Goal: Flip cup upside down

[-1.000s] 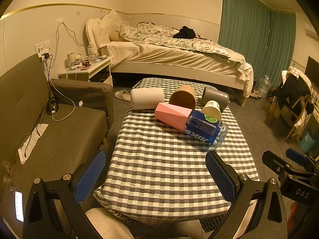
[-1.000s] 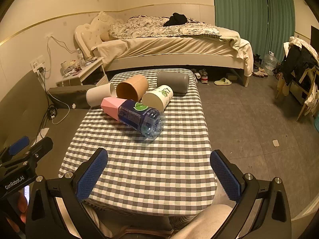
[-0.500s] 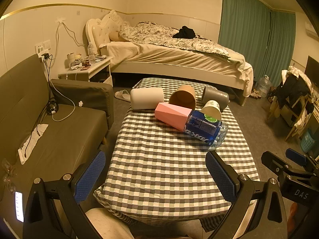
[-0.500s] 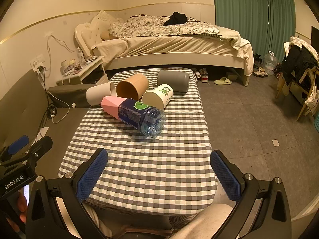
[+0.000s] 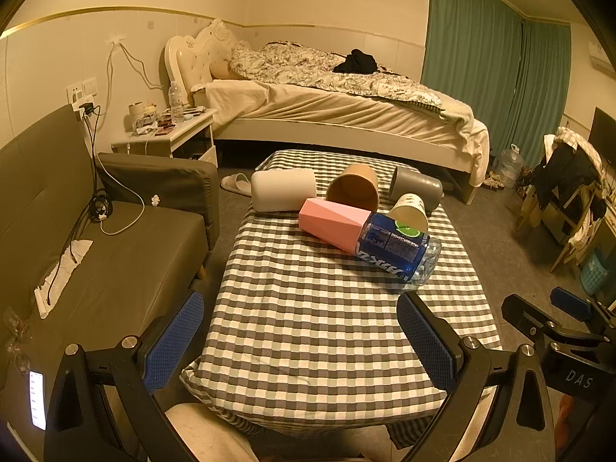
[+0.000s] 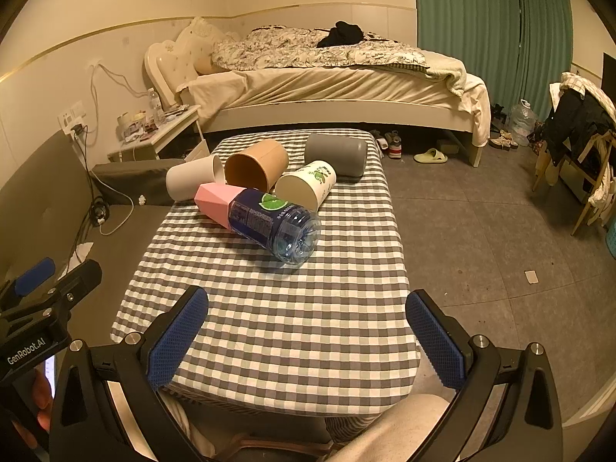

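Five cups lie on their sides in a cluster toward the far end of the tabletop, and none of them stands rim-down, so we judge the task not yet begun. A white cup lies nearest the far left corner, a tan cup beside it shows us its open mouth, and a grey cup lies near the far right corner. In front of these a pink faceted cup points toward the left edge, and a printed paper cup lies just beside the tan one. A blue-labelled water bottle lies slanted across the middle, touching the pink cup and just beside the paper cup.

The left hand-held gripper hangs over the near edge with its blue pads spread wide and nothing between them. The right hand-held gripper is likewise wide apart and empty above the near edge, well apart from the cups.

We cannot tell which cup is meant first. What is left is all of it: reach to the far end, grip a cup around its wall, turn it so the mouth faces down, and set it on the cloth. The bottle may roll if nudged.
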The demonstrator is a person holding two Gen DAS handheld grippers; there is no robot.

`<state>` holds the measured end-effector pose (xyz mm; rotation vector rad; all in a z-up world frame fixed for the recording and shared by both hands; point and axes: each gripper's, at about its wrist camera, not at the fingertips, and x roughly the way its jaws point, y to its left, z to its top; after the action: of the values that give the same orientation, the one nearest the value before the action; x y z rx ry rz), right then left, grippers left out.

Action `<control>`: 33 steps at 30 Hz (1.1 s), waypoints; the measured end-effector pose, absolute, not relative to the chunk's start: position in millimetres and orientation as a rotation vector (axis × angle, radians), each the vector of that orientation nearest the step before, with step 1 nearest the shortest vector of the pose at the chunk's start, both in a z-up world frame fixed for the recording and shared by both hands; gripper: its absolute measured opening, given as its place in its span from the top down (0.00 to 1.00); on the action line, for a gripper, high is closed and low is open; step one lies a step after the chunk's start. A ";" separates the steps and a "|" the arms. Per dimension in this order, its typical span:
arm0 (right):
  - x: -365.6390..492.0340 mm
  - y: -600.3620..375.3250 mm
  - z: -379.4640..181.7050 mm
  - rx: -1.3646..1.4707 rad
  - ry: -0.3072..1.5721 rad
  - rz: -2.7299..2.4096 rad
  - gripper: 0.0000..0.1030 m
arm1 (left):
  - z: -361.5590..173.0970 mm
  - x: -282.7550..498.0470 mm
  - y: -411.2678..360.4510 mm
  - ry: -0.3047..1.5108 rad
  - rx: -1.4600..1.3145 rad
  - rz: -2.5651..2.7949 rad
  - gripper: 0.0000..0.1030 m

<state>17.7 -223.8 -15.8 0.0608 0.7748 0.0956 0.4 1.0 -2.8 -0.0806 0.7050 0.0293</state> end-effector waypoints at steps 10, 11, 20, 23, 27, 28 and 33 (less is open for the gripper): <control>22.3 -218.9 -16.9 0.052 0.785 0.097 0.00 | -5.4 -0.9 1.6 0.709 -0.081 0.032 0.00; 22.7 -218.4 -16.8 0.051 0.788 0.096 0.00 | -5.8 -1.1 1.9 0.709 -0.083 0.032 0.00; 27.5 -217.1 -5.4 0.041 0.785 0.090 0.00 | -15.1 6.3 3.3 0.707 -0.093 0.034 0.00; 28.2 -215.4 -0.2 0.034 0.789 0.089 0.00 | -9.0 10.1 5.1 0.704 -0.099 0.036 0.00; 30.3 -211.3 11.3 0.004 0.797 0.083 0.00 | 1.4 22.2 11.4 0.696 -0.110 0.041 0.00; 31.7 -209.9 14.1 -0.003 0.803 0.084 0.00 | 3.8 26.2 13.0 0.694 -0.109 0.045 0.00; 48.6 -203.9 26.8 0.013 0.848 0.090 0.00 | 10.4 51.8 28.0 0.701 -0.104 0.065 0.00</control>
<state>48.6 -203.9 26.8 0.0127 0.8477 0.0902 51.8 28.0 10.4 -0.1044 0.7008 0.0645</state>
